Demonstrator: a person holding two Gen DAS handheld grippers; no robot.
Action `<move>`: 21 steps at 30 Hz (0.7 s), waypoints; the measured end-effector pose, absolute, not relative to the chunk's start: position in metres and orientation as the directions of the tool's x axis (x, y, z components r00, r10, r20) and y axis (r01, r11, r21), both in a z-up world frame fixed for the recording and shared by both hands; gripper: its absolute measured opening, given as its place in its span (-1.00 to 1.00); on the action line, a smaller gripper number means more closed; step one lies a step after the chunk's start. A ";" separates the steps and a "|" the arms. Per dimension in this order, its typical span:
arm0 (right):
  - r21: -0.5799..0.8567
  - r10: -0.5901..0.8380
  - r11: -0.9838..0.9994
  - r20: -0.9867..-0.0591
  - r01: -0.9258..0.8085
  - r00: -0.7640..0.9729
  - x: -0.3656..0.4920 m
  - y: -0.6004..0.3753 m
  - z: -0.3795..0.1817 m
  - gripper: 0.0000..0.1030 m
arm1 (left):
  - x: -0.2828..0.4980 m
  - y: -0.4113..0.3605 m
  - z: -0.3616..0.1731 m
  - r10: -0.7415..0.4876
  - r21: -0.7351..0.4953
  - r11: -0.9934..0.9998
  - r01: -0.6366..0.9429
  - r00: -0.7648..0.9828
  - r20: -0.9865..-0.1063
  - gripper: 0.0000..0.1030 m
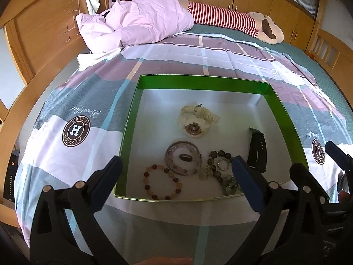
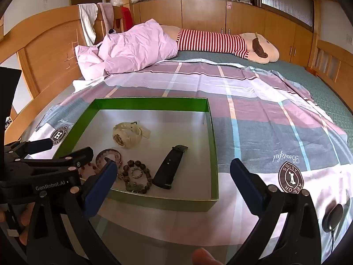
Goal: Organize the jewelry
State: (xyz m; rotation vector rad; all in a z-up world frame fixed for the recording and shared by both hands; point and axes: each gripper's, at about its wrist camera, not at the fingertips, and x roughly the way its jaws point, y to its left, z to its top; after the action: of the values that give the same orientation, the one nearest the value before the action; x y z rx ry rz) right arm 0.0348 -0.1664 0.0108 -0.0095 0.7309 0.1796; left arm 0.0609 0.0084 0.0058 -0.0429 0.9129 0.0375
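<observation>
box (image 1: 130, 119): green walls, white floor, centre frame
watch (image 1: 194, 120): cream, brownish dial
strap (image 1: 257, 152): black, right side of box
bangle (image 1: 184, 161): translucent grey-pink
bead bracelet (image 1: 162, 182): orange and dark red beads, lower centre
sheet (image 1: 220, 59): plaid of mauve, grey, white, pale blue stripes; brown round logos
duvet (image 1: 141, 19): lilac, upper left
plush toy (image 1: 222, 16): red-white stripes, cream head, brown ear
gripper pads (image 1: 247, 183): dark blue on black
</observation>
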 end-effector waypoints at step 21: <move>0.050 0.155 0.985 -0.666 -0.163 0.730 0.034 -0.166 0.009 0.94 | 0.063 0.008 0.002 0.025 -0.012 0.998 -0.058 0.596 -0.802 0.91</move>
State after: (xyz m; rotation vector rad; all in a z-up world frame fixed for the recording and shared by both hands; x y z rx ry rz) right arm 0.0342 -0.1658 0.0094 -0.0118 0.7325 0.1750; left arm 0.0629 0.0078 0.0019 -0.0378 0.9309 0.0486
